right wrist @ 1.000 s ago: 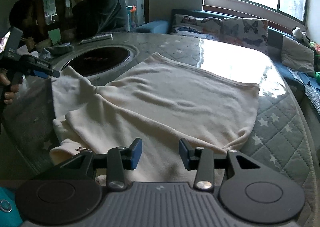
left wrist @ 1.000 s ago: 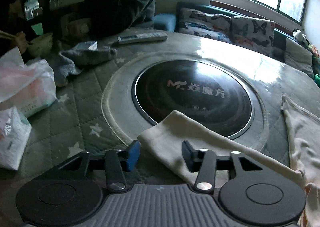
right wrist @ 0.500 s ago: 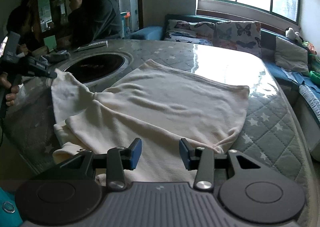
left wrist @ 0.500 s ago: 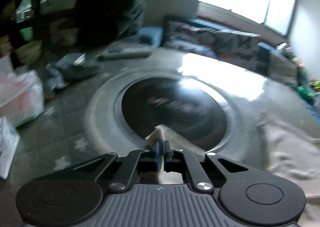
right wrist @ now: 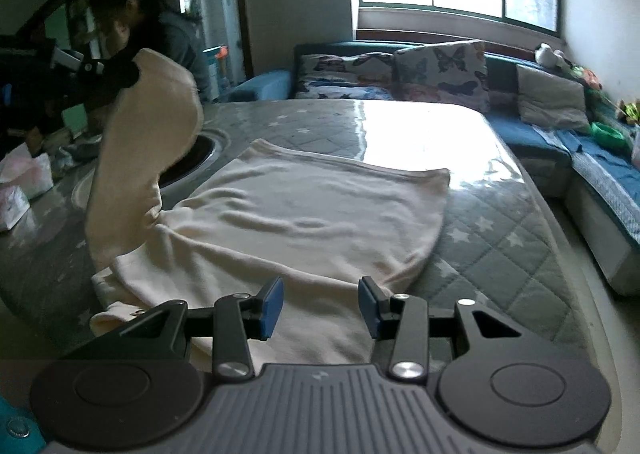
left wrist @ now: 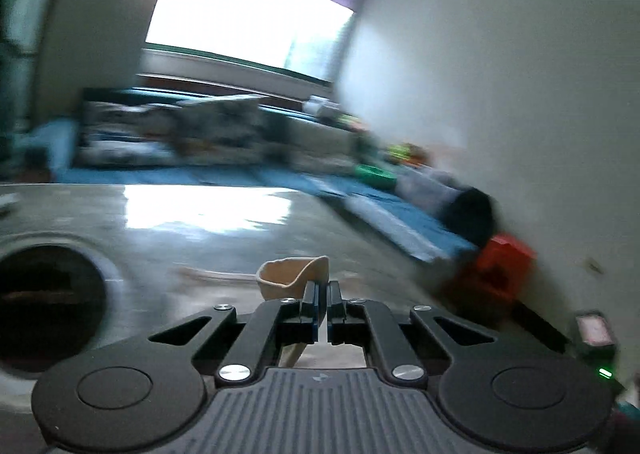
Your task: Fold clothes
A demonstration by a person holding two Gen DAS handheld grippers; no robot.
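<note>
A cream sweatshirt (right wrist: 304, 214) lies spread on the quilted grey table. My left gripper (left wrist: 323, 306) is shut on the cuff of its sleeve (left wrist: 292, 278); in the right wrist view that gripper (right wrist: 120, 74) holds the sleeve (right wrist: 148, 142) lifted high above the table at the left. My right gripper (right wrist: 320, 306) is open and empty, low over the sweatshirt's near edge.
A round dark burner plate (left wrist: 44, 302) is set in the table (right wrist: 500, 254) at the left. Bags and tissue packs (right wrist: 24, 182) lie at the far left. A person (right wrist: 160, 34) sits behind the table. A blue sofa with cushions (right wrist: 440, 74) runs along the window and right wall.
My left gripper closed on the sleeve cuff, then lifted it up and swung to the right. The right gripper stayed open over the near edge.
</note>
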